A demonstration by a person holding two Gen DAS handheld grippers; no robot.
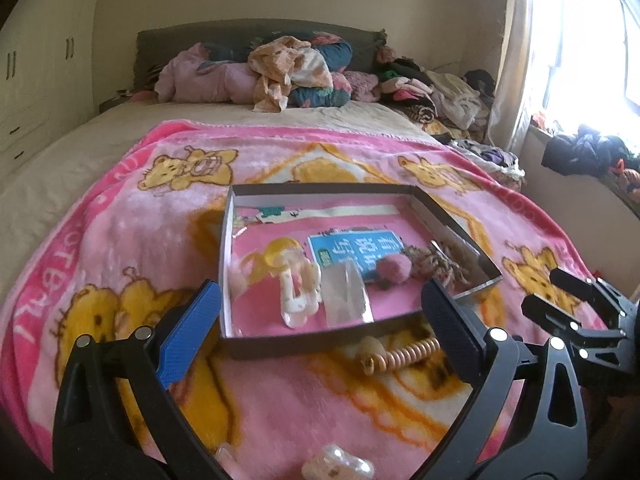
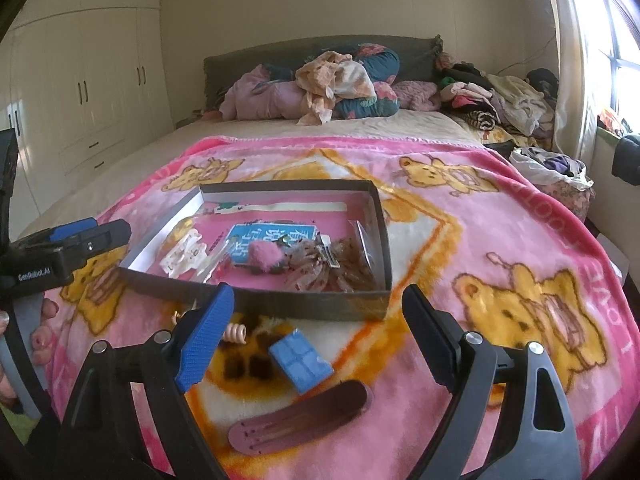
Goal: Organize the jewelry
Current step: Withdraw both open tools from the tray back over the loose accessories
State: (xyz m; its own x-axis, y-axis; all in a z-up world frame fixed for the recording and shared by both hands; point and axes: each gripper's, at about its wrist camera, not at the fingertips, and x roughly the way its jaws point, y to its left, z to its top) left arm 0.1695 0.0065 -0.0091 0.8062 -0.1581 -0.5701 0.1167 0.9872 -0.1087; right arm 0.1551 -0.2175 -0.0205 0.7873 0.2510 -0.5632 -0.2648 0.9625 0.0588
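I see a pink bear-print fleece blanket [image 2: 460, 240] on the bed; mid-frame, a shallow grey cardboard box [image 2: 280, 304] holds hair clips (one fluffy pink pompom [image 2: 262, 259]). Both claws, left [image 1: 320, 332] and right [image 2: 316, 336], gape empty.

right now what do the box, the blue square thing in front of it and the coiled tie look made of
Box: likely cardboard, matte grey-brown outside, thin white inner walls.
Blue square: seems hard plastic or resin, slightly glossy, moulded grid of panes.
Coiled tie: probably smooth plastic, peach-toned springy spiral with a soft sheen.
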